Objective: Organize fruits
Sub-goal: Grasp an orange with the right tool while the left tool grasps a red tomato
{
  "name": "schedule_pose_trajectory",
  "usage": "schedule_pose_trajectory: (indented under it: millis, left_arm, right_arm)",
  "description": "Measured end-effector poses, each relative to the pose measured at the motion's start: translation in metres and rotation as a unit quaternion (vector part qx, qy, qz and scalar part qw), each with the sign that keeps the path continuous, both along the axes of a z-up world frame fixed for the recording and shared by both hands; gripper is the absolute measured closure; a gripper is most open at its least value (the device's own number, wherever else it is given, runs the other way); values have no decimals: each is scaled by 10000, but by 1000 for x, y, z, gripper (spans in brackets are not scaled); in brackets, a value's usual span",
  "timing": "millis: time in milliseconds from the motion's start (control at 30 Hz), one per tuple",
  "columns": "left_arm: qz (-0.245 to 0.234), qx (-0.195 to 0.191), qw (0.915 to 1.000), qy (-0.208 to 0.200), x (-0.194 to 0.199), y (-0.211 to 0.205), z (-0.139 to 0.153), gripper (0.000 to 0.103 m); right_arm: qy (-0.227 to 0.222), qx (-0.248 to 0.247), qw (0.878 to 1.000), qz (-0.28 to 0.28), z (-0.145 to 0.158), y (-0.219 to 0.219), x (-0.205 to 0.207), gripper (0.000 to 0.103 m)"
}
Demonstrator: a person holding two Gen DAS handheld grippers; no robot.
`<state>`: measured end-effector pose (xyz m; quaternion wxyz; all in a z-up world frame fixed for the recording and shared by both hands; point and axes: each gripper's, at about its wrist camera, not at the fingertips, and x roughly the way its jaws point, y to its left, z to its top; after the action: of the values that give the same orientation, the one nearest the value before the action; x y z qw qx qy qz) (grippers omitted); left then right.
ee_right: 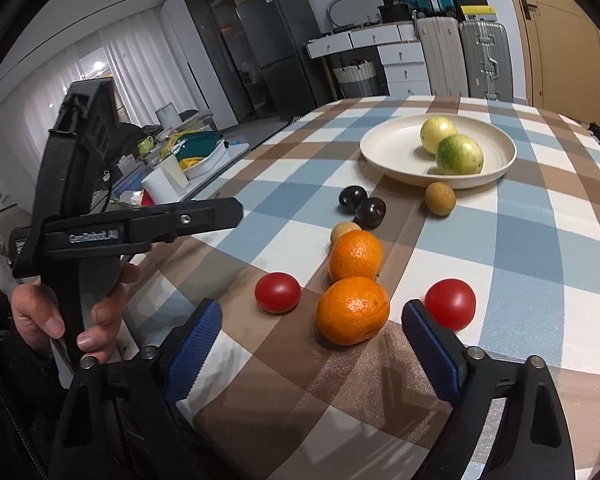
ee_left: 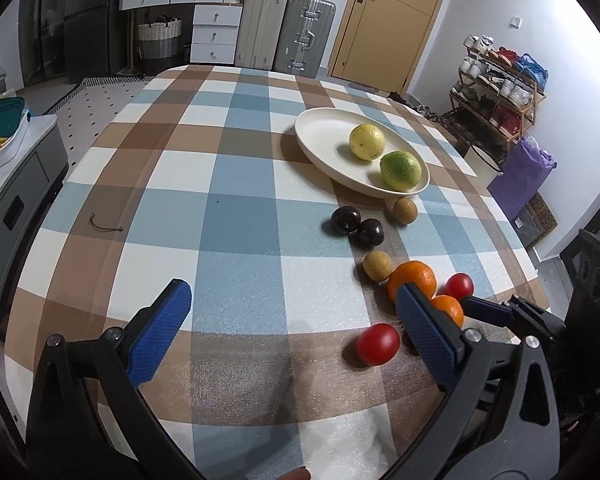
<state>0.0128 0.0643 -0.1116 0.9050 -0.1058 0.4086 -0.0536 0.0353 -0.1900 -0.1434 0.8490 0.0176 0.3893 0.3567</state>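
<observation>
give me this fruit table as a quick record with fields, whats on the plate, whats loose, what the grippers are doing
surface: table under a blue, brown and white checked cloth
on plate: round cream plate holds a yellow round fruit and a green round fruit
loose on cloth: two oranges, two red tomatoes, two dark plums, two small tan round fruits
left hand-held gripper: open, empty
right hand-held gripper: open, near orange between fingers, untouched

Home, lived-in room: checked-cloth tabletop (ee_left: pixel 228 184), suitcases (ee_left: pixel 308 36) stacked by wooden door (ee_left: pixel 384 20), shoe rack (ee_left: pixel 500 92), fridge (ee_right: pixel 276 48), white drawers (ee_left: pixel 214 34), laundry basket (ee_left: pixel 160 40).
</observation>
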Motion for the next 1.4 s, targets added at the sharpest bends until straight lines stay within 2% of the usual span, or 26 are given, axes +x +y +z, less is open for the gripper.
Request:
schedule_pose_trajectory:
  millis: [100, 167, 333, 400, 467, 567, 833, 1067, 1200, 1400]
  left_arm:
    - [67, -24, 10000, -20, 0, 4, -1, 1]
    - [80, -38, 10000, 5, 1, 6, -2, 1]
    - [77, -110, 9998, 114, 3, 8, -8, 1]
    - [74, -117, 9998, 128, 2, 8, -8, 1]
    - [65, -116, 9998, 133, 3, 7, -9, 1]
    - [57, -107, 9998, 134, 2, 6, -9, 1]
    - [-21, -172, 9996, 201, 2, 4, -11, 1]
    - [-251, -224, 9989, 334, 2, -7, -16, 1]
    - [-405, -262, 9976, 499, 4, -14, -22, 1]
    - [-667, -127, 9956, 648, 5, -29, -29, 1]
  right_arm:
    - [75, -64, 9999, -18, -4, 2, 4, 16]
    - [108, -114, 9999, -24, -6, 4, 7, 25]
    - [235, -162, 9995, -121, -10, 4, 15, 35]
    - [331, -174, 9992, -164, -13, 4, 18, 44]
    - [460, -215, 9985, -184, -17, 2, 21, 63]
    - [608, -96, 9978, -239, -19, -3, 24, 64]
    - [518, 151, 9983, -224, -13, -11, 15, 64]
    - [427, 257, 9982, -328, -4, -21, 12, 64]
    - [455, 529, 9967, -407, 2, -30, 12, 64]
    - [328, 584, 9965, -494, 10, -38, 11, 64]
